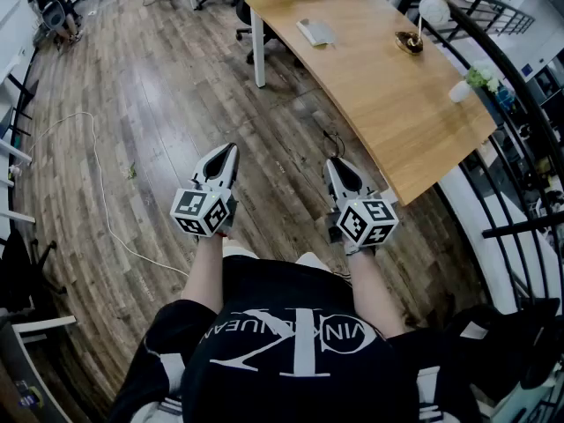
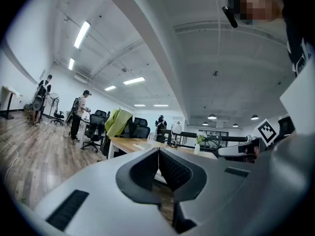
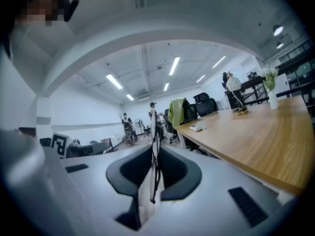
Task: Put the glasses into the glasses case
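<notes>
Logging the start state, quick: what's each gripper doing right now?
Left gripper: closed, jaws together, holding nothing.
Right gripper: closed, holding nothing.

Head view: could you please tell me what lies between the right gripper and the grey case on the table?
In the head view, only wooden floor with a small dark cord, then bare table top, separate the right gripper from the grey case.

I hold my left tool (image 1: 230, 151) and right tool (image 1: 334, 163) side by side above the dark plank floor (image 1: 132, 77), tips pointing toward the curved light-wood desk (image 1: 397, 95) carrying a small grey object (image 1: 316, 32).
</notes>
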{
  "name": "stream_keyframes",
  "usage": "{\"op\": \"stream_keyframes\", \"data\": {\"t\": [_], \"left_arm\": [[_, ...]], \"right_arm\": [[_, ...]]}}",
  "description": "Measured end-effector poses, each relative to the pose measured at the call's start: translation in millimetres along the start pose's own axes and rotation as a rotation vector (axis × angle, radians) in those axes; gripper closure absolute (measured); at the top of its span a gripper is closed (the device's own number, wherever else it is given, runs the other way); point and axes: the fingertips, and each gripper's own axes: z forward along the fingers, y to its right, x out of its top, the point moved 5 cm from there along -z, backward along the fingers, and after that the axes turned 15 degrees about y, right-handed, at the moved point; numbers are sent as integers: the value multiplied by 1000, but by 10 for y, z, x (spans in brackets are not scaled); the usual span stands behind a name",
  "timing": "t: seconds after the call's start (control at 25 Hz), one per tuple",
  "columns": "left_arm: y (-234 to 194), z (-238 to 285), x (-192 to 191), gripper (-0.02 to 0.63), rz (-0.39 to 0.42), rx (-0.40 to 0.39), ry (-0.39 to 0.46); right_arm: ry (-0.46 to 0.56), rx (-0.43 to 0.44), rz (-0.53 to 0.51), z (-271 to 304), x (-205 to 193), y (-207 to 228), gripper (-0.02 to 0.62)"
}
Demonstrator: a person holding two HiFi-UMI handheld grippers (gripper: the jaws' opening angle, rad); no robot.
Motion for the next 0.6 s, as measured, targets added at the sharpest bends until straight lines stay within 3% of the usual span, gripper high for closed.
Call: {"op": "stream_keyframes", "data": {"t": [0.6], "left_arm": [[93,278,-80,588,-11,-26,-19]], "right_arm": [[-6,5,-15,46,61,159,539]]}}
